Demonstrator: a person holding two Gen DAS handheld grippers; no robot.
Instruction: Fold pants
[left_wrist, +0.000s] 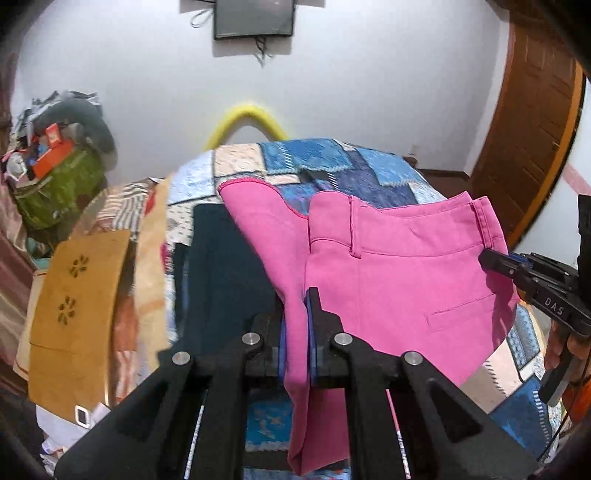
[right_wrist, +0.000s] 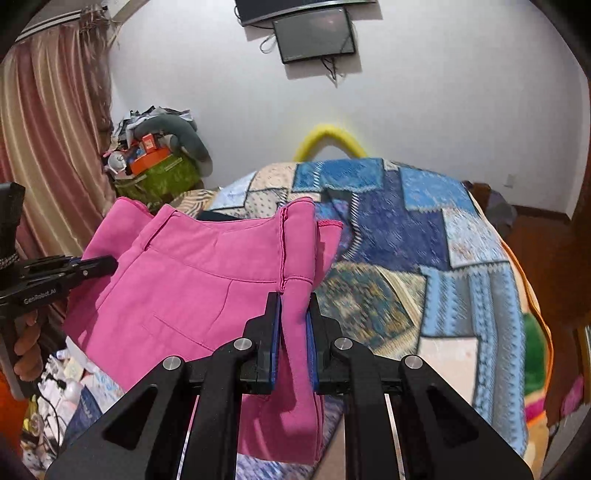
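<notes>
Pink pants hang in the air above the bed, held at the waistband by both grippers. My left gripper is shut on one end of the waist, with pink fabric pinched between its blue pads. My right gripper is shut on the other end of the waist; the pants spread to its left. Each gripper shows in the other's view, the right one at the pants' right edge, the left one at their left edge. The legs hang below, mostly hidden.
A bed with a blue patchwork blanket lies below and ahead. A dark folded garment lies on it. A cluttered pile with a green bag stands left, curtains beyond, a wooden door right, a yellow arch behind the bed.
</notes>
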